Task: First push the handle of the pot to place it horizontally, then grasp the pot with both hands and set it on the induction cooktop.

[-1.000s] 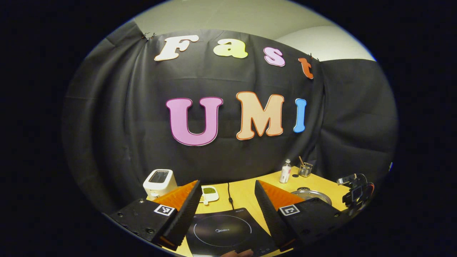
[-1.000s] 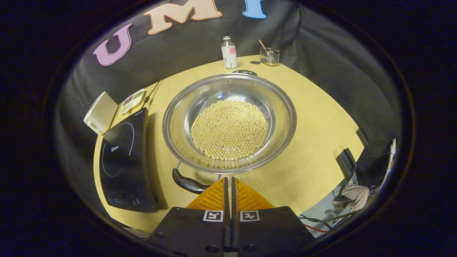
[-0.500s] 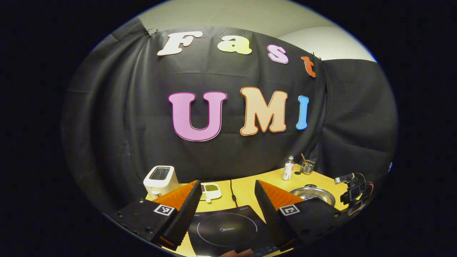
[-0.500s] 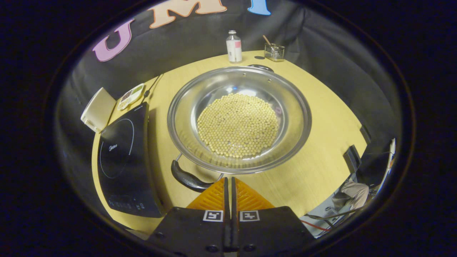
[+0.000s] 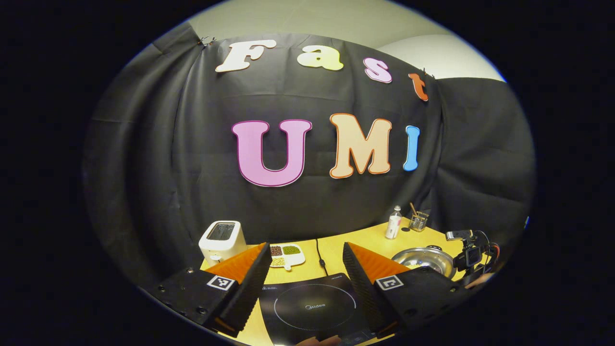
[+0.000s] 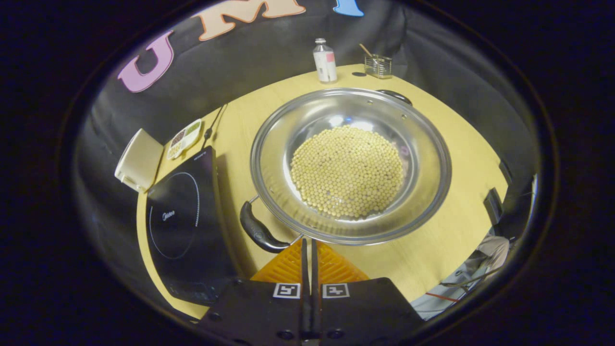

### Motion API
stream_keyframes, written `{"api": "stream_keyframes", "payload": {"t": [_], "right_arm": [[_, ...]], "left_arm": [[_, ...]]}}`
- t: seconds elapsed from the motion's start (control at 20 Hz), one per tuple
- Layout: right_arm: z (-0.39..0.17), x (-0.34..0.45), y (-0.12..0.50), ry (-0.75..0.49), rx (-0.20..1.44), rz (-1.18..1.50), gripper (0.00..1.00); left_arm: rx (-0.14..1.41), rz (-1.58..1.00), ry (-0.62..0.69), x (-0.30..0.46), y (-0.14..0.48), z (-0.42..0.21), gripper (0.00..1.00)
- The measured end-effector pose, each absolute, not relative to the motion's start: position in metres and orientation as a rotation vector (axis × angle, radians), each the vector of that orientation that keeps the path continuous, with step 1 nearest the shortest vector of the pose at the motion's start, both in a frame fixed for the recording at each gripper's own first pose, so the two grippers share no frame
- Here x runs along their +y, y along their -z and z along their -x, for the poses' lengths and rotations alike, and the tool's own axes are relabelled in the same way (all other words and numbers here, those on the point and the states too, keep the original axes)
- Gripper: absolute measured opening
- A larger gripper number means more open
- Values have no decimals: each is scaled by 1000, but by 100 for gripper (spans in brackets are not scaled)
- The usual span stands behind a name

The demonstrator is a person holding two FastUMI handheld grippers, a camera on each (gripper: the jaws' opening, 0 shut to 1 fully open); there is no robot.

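My right gripper (image 6: pixel 307 247), closed, seems to touch the pot (image 6: pixel 350 166) handle (image 6: pixel 259 231); my left gripper (image 5: pixel 305 269) gapes over the cooktop (image 5: pixel 312 307).

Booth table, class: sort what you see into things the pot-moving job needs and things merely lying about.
Needed: pot of beans, its near handle, induction cooktop, left tongs, right tongs.

Lying about: toaster, sectioned dish, bottle, wire holder.

A black cloth wall (image 5: pixel 202 158) hangs behind the yellow wooden counter (image 6: pixel 432 250); pale ceiling (image 5: pixel 307 24) above the cloth.
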State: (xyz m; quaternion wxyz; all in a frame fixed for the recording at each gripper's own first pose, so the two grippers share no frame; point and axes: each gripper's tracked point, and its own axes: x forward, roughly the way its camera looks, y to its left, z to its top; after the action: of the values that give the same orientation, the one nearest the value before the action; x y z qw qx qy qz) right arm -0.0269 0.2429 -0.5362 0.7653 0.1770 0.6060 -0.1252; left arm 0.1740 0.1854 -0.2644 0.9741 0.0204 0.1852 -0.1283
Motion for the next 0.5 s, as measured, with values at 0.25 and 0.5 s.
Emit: {"api": "stream_keyframes", "payload": {"t": [0.25, 0.5], "right_arm": [[9, 260, 538, 283, 1309, -467, 2], [0, 269, 536, 264, 1304, -497, 3]], "left_arm": [[379, -45, 265, 188, 267, -174, 91], [377, -54, 261, 189, 265, -174, 91]]}}
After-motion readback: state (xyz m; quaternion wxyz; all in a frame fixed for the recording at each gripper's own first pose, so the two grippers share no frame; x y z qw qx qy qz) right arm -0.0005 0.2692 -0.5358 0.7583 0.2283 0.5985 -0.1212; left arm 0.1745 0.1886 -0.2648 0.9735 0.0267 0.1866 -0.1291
